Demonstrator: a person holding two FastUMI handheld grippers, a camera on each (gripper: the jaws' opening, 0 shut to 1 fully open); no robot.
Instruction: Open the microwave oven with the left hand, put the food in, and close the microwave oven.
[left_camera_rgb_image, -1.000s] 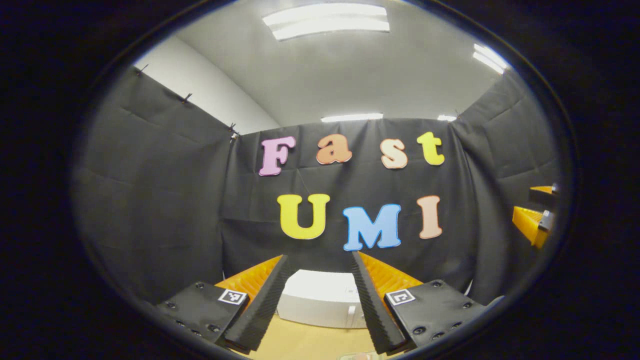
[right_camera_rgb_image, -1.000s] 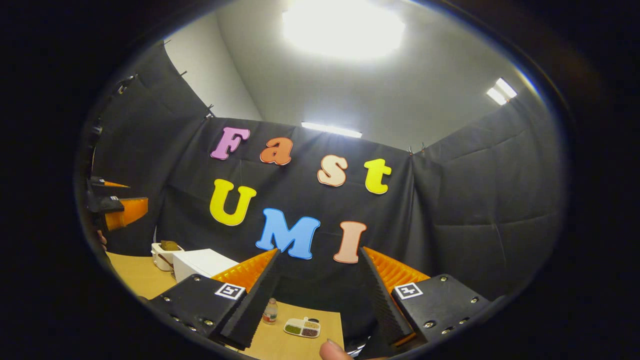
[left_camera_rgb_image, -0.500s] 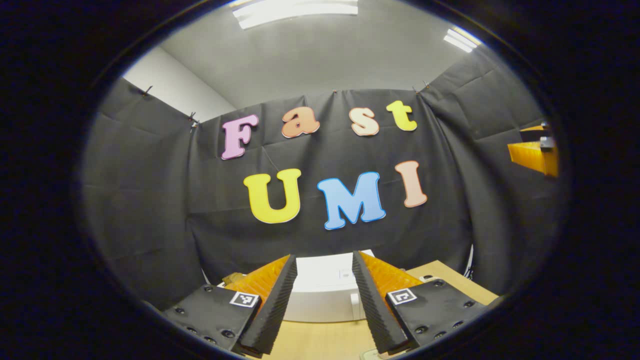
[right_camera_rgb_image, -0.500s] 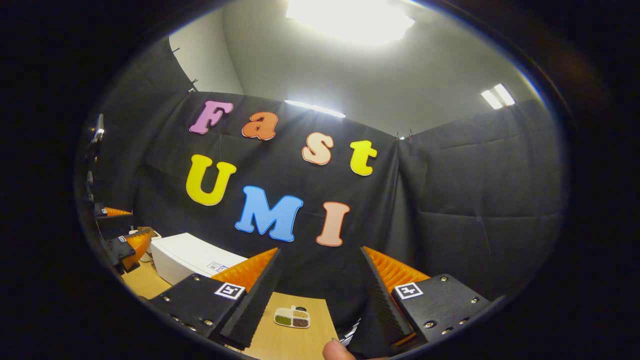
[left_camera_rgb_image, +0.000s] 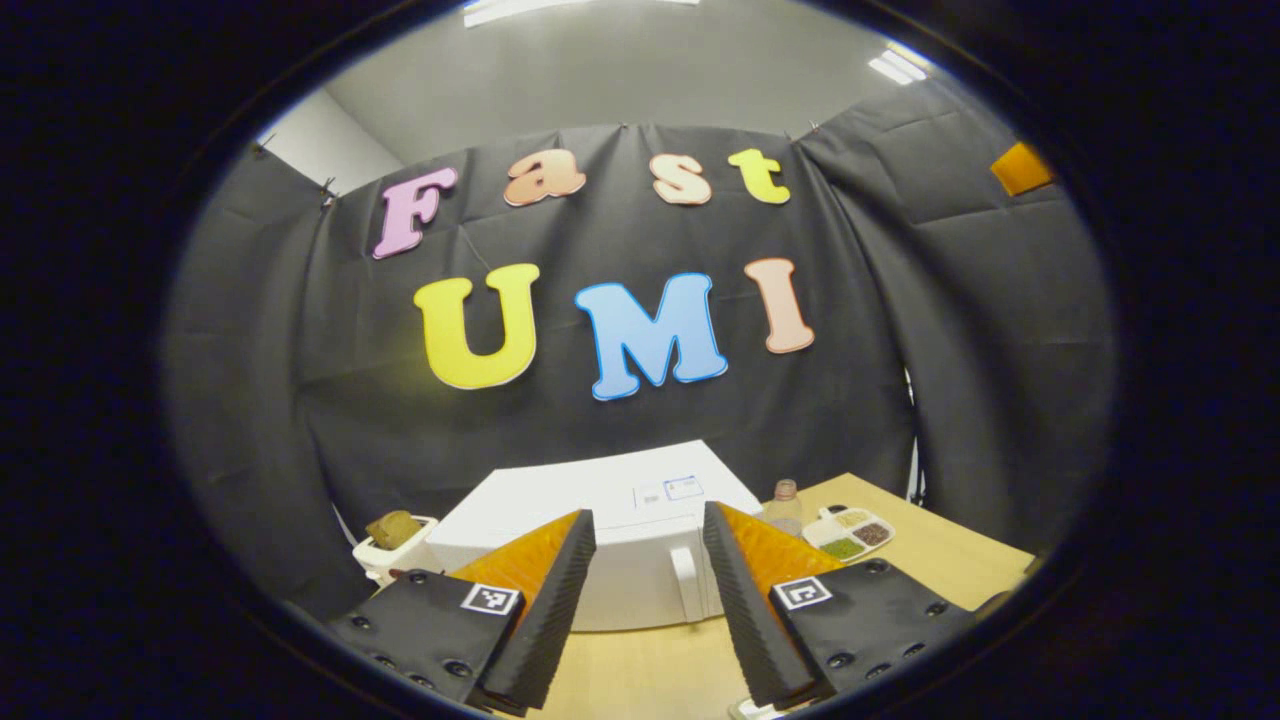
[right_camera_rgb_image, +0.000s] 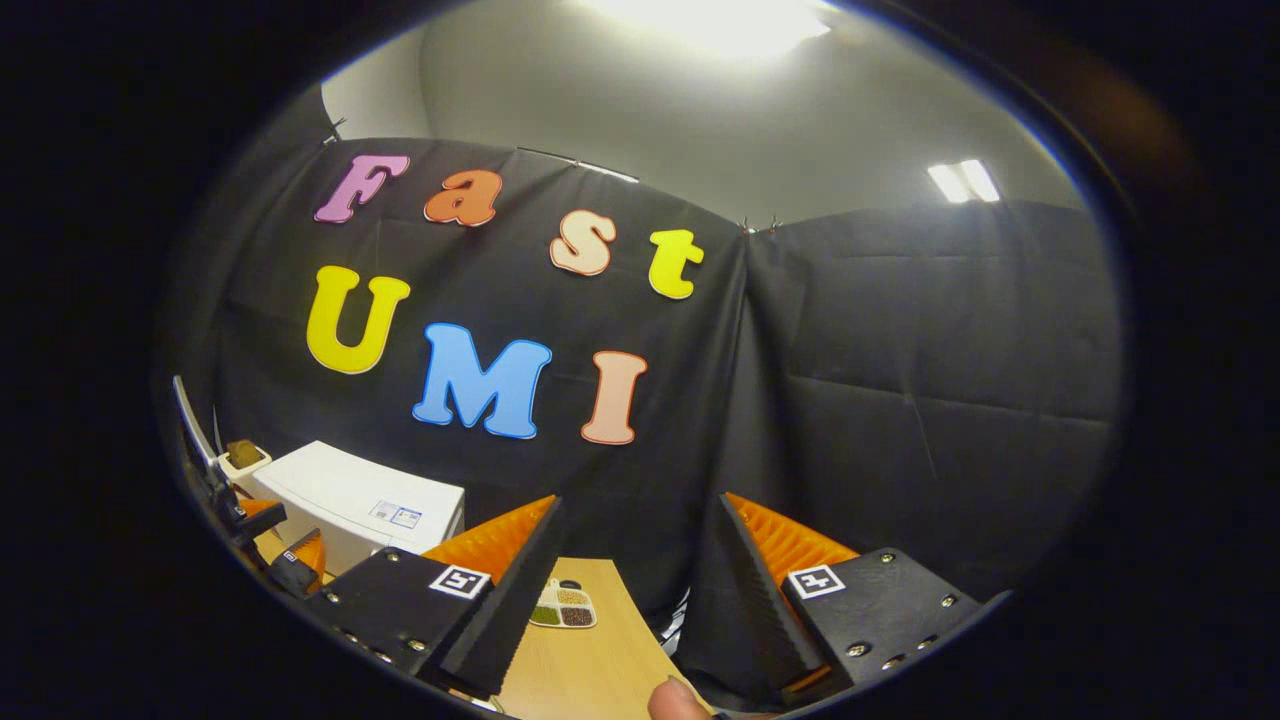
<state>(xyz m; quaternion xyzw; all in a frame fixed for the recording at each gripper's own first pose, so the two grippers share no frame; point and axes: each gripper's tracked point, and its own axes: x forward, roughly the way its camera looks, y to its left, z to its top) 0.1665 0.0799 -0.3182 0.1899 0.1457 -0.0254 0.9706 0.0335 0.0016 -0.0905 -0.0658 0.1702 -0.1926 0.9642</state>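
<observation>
Lower now and tipped toward the white microwave (left_camera_rgb_image: 610, 530), left claw (left_camera_rgb_image: 640, 610) wide apart; right claw (right_camera_rgb_image: 630, 610) likewise wide, empty.

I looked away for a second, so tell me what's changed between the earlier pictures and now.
Both tongs tipped downward toward the table. The left tongs now face the white box-shaped microwave oven, its door handle between the fingers, with more of its top in sight. The right tongs swung rightward over the wooden table. Nothing was grasped or released; both stay open, and the door stays shut.
</observation>
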